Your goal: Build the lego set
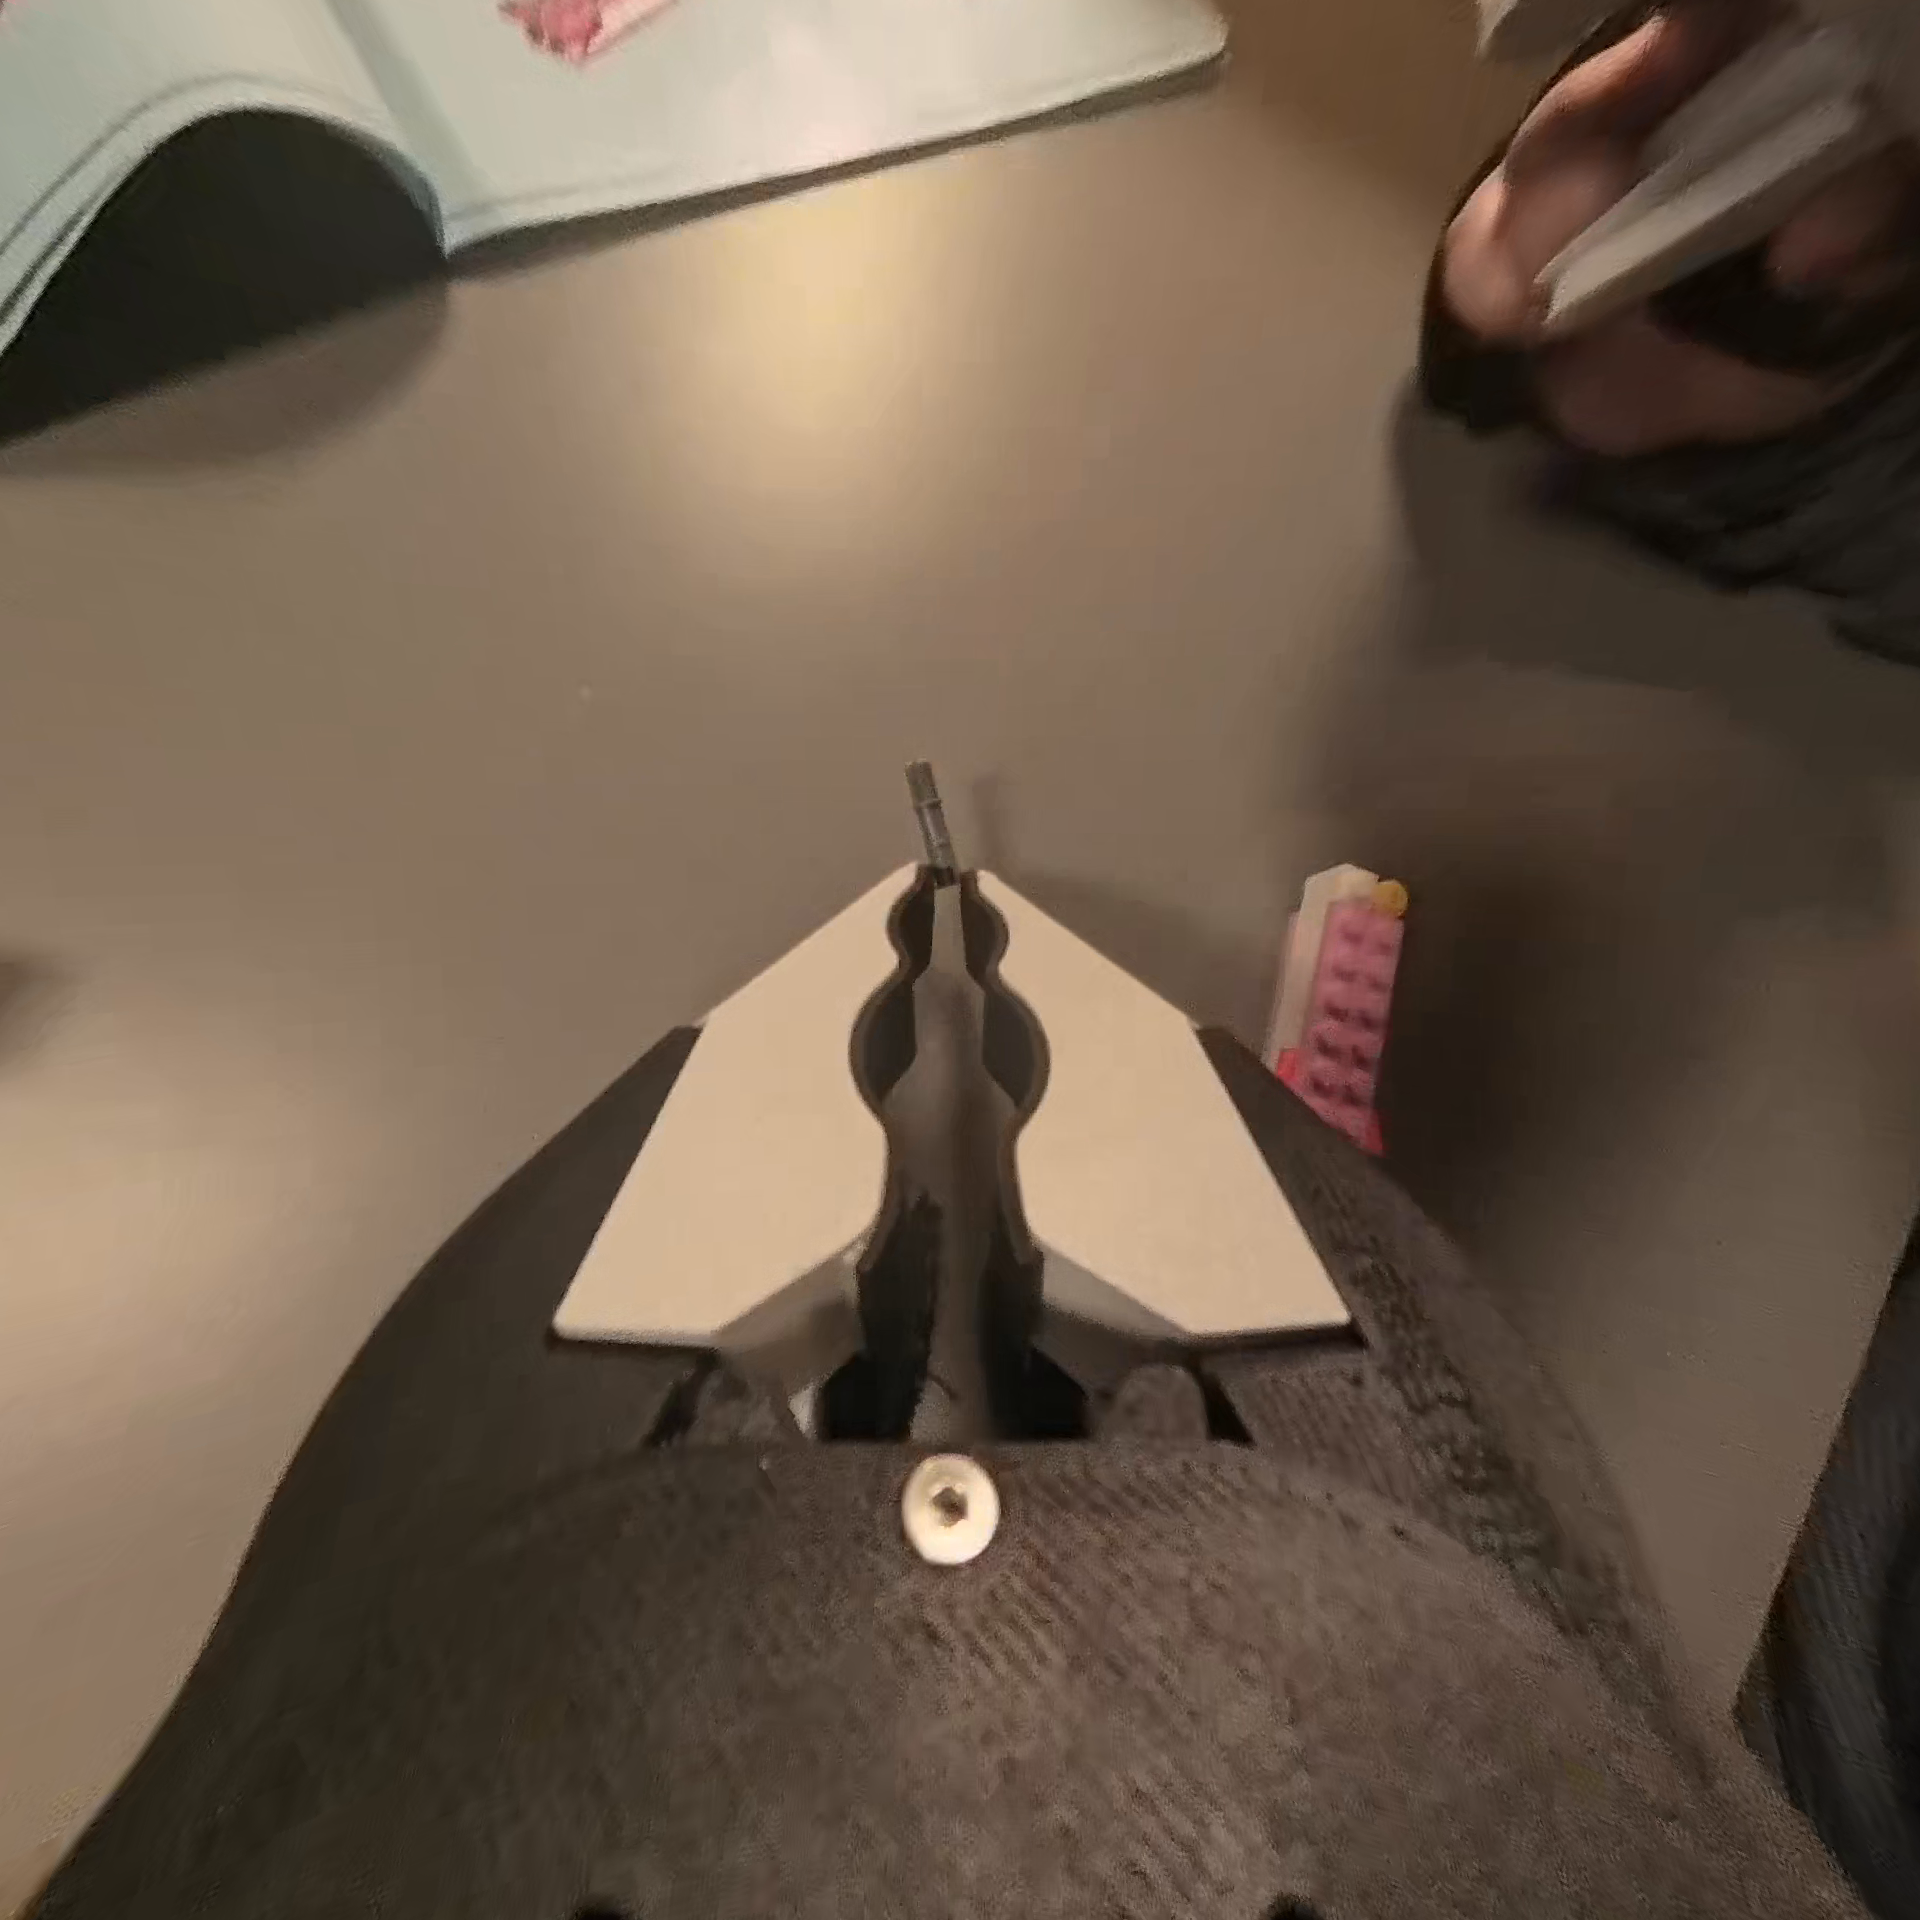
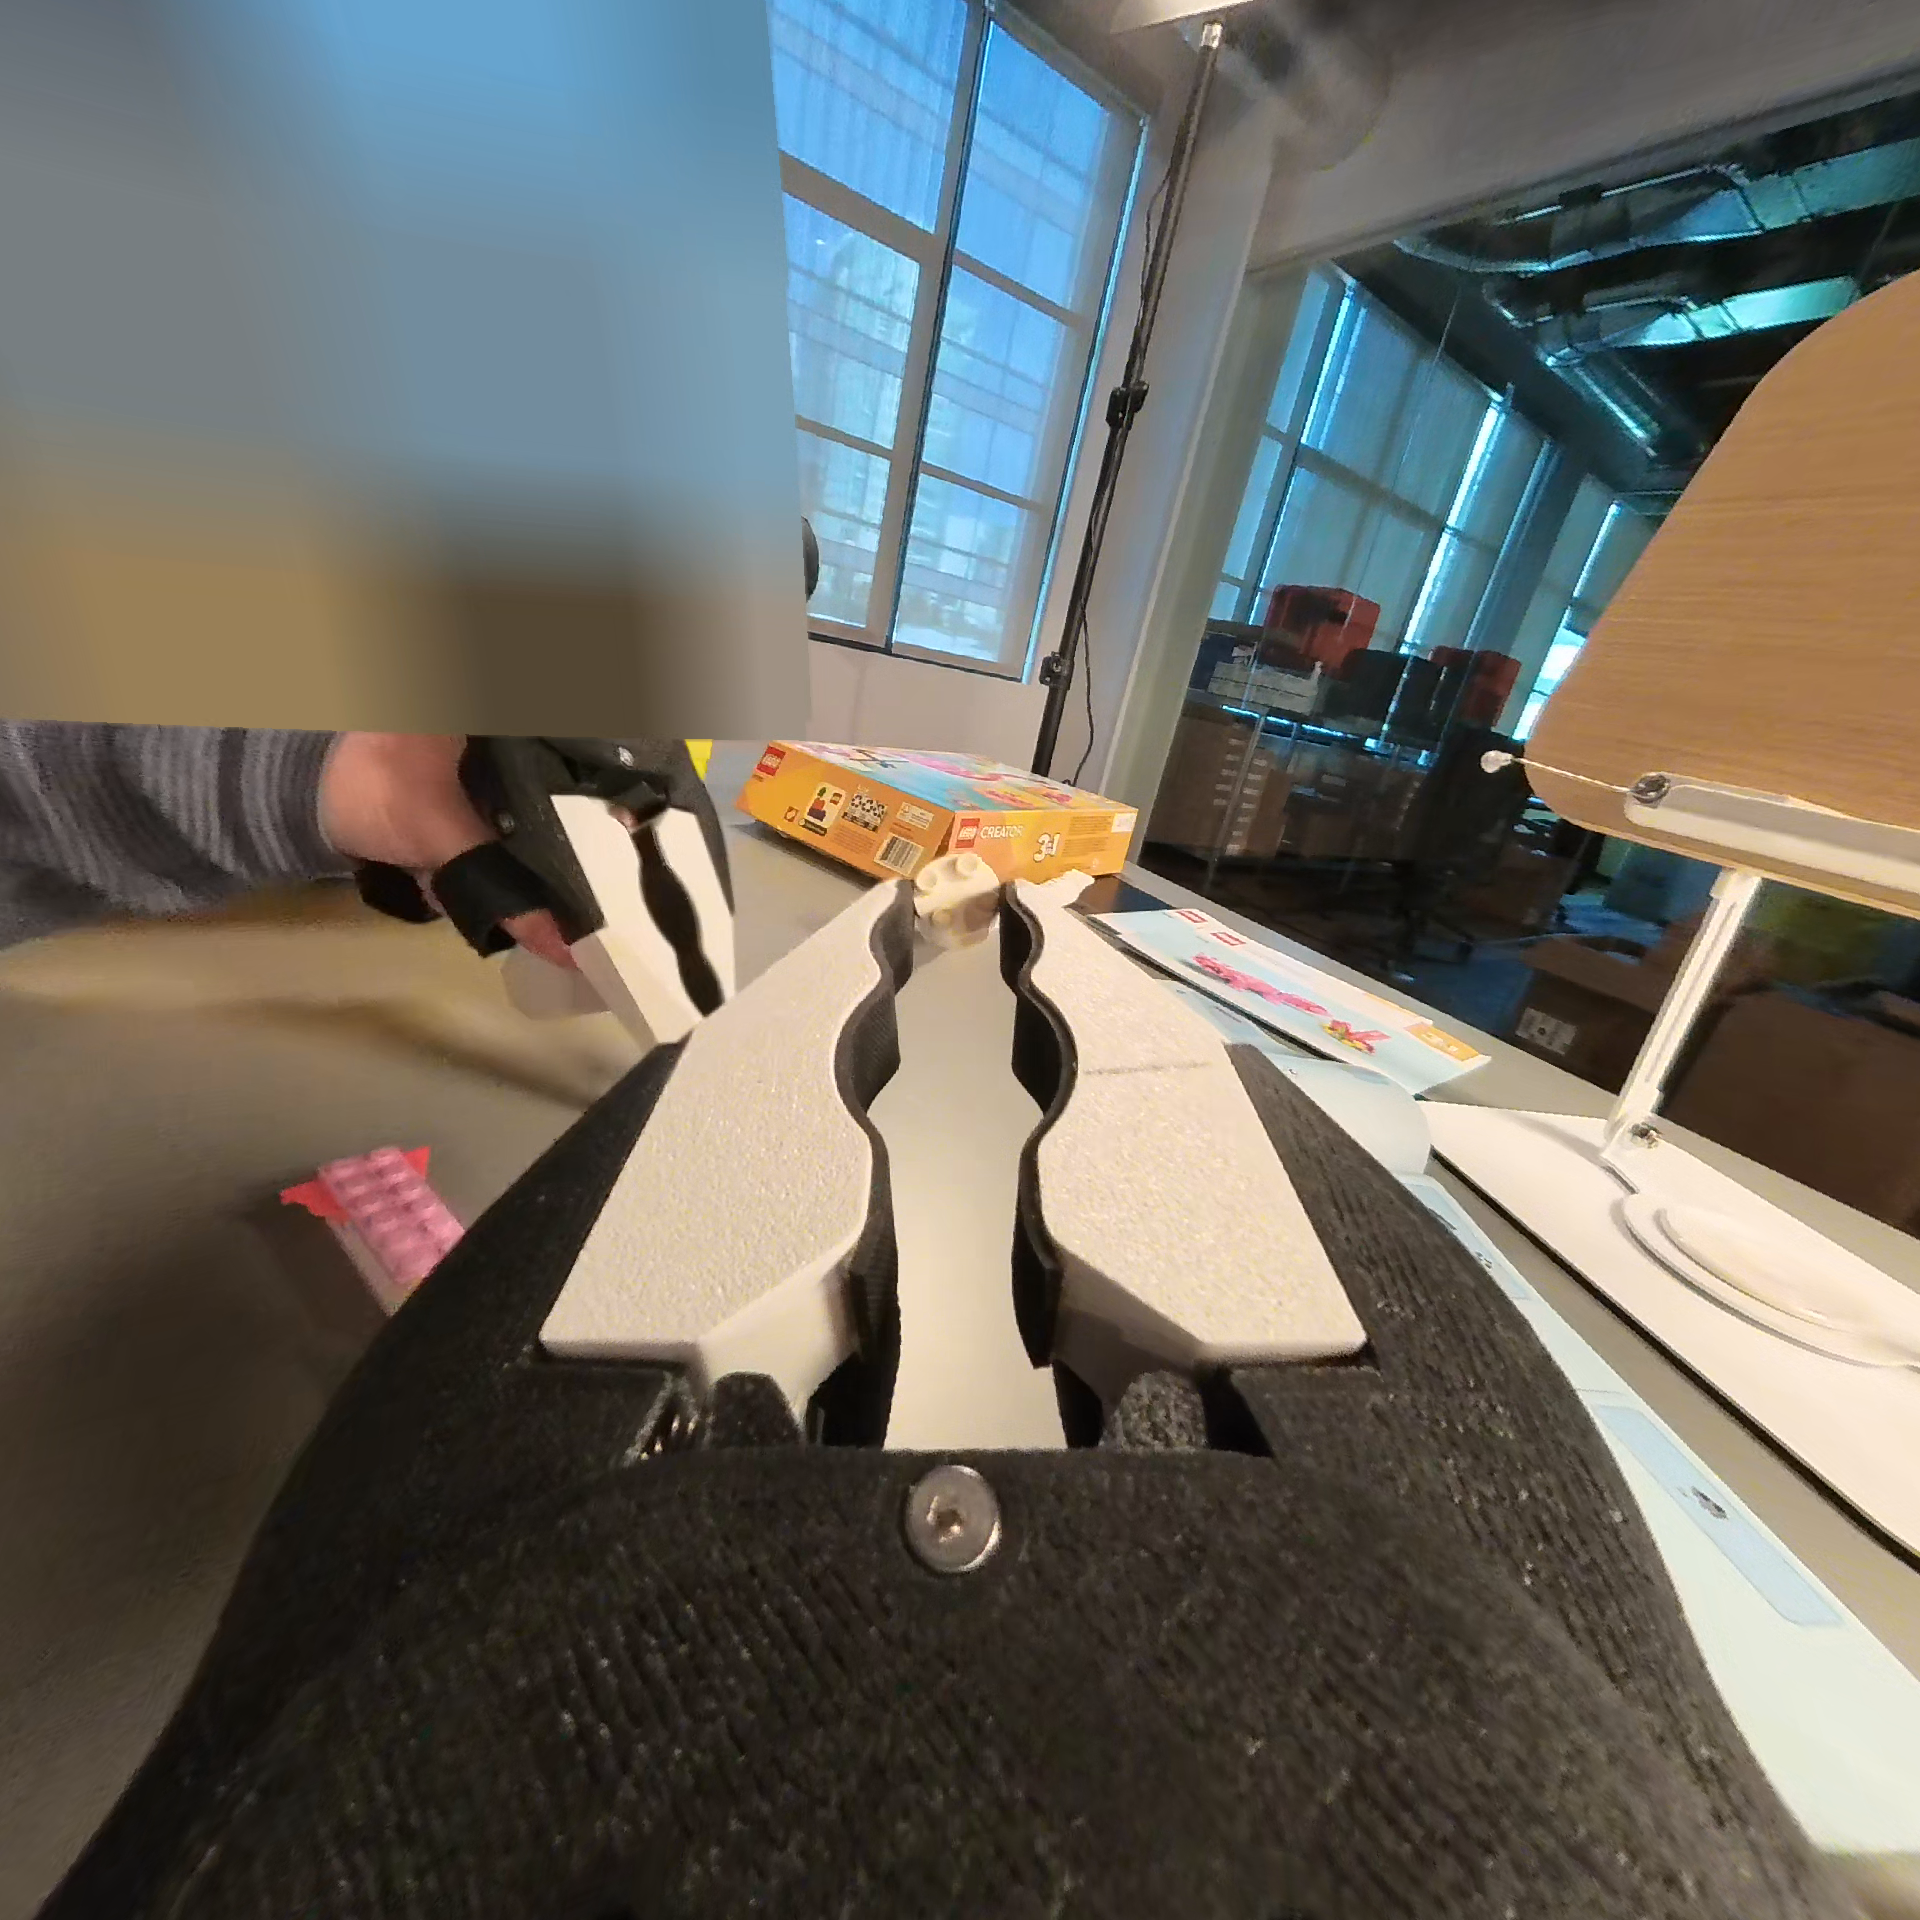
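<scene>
My left gripper is shut on a thin grey pin that sticks out past its fingertips, low over the tan table. A pink and white brick assembly lies just to its right; it also shows in the right wrist view. My right gripper is shut on a small white round studded brick and holds it above the table. The left gripper also shows in the right wrist view, held by a hand. The right gripper shows blurred at the top right of the left wrist view.
An open light-blue instruction booklet lies at the far side; it also shows in the right wrist view. An orange toy box sits behind it. A white lamp base with a wooden shade stands at the right.
</scene>
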Motion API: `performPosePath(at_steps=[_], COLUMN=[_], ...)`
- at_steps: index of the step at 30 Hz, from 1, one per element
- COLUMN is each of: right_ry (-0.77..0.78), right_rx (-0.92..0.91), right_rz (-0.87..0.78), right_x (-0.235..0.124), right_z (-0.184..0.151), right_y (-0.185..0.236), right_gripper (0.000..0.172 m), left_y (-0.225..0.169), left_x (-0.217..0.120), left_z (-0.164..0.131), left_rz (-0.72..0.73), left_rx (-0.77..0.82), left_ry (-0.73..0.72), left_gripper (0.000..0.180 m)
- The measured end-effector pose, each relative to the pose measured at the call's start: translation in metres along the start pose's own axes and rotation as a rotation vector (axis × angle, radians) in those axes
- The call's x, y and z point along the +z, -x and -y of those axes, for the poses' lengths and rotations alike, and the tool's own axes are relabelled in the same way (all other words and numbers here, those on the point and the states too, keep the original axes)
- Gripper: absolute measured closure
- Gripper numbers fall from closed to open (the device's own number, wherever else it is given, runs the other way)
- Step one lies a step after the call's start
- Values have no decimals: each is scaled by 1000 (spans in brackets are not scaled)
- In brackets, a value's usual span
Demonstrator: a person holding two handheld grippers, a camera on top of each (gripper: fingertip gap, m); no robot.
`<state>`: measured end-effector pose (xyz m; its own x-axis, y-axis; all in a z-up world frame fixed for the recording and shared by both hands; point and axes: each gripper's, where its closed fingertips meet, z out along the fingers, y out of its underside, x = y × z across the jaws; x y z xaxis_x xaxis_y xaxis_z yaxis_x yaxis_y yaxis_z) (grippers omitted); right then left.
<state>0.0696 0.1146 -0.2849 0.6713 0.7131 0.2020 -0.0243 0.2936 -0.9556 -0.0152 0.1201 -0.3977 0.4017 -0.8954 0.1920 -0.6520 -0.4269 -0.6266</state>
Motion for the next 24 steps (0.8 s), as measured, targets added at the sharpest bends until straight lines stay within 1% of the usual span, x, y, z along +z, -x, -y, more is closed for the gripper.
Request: performPosePath(at_steps=[4, 6, 8, 10, 13, 17, 19, 21, 22, 24], right_ry=[4, 6, 9, 10, 13, 16, 17, 17, 16, 15], right_rx=[-9, -11, -13, -15, -14, -14, -16, -16, -14, -10], right_rz=[1, 3, 4, 6, 10, 13, 15, 16, 16, 15], right_x=[0, 0, 0, 0, 1, 1, 1, 1, 1, 1], right_z=[0, 0, 0, -1, -1, -1, -2, -2, -2, -1], right_y=[1, 2, 2, 3, 4, 4, 5, 5, 5, 4], right_gripper=[157, 157, 157, 157, 157, 157, 157, 157, 157, 157], left_y=[4, 9, 8, 7, 3, -11, -23, -31, -30, -19], left_x=[-1, 0, -1, -2, -6, -7, -5, -8, -12, -21], left_z=[-8, -13, -12, -13, -18, -19, -15, -3, 4, 11], left_rz=[38, 73, 70, 59, 6, -113, -192, -235, -238, -190], left_rx=[-56, -68, -84, -100, -136, -181, -154, -87, -33, 84], left_ry=[49, 78, 69, 69, 78, 72, 55, -11, -64, -144], left_gripper=[175, 163, 153, 151, 151, 151, 150, 153, 155, 150])
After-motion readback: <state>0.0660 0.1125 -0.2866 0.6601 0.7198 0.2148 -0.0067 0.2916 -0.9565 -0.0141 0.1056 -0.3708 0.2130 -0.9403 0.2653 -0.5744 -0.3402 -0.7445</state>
